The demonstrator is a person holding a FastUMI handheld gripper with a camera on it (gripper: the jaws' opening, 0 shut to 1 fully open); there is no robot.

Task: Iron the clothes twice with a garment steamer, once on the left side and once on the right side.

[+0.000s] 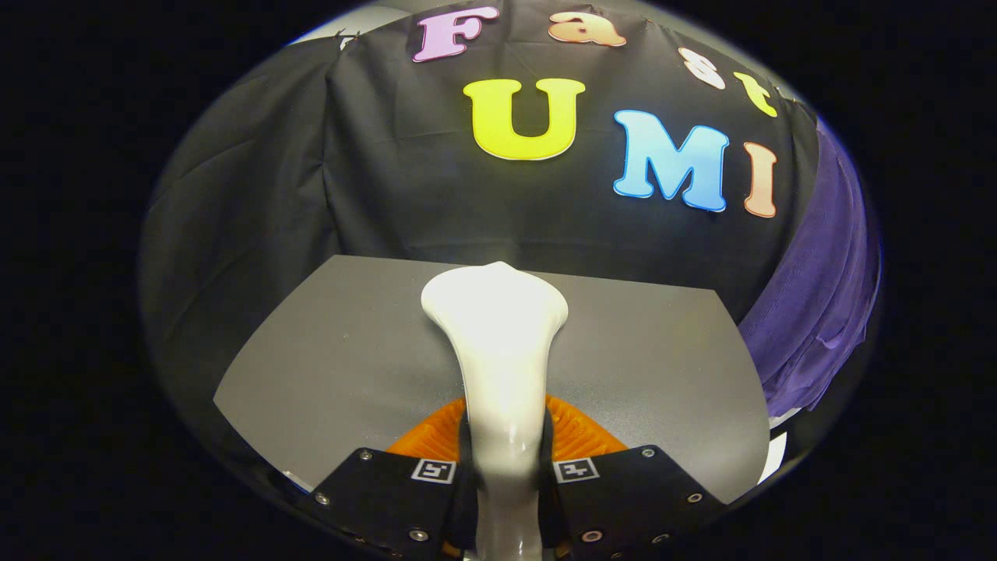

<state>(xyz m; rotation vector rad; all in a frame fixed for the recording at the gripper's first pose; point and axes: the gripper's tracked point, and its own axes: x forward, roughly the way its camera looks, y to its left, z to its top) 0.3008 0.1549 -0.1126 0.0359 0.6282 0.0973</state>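
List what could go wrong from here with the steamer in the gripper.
1. The gripper is shut on the steamer low on its narrow, glossy neck, with the wide head well beyond the fingers, so the steamer may twist or slip in the grip.
2. The purple cloth hangs off to the right, beyond the grey table; a swing toward it could knock the head against the table edge.

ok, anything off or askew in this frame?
Nothing damaged or spilled. The hand-held gripper is shut on the white garment steamer, whose head points out over the grey table. One oddity: the purple garment hangs well off to the side, not ahead of the steamer head.
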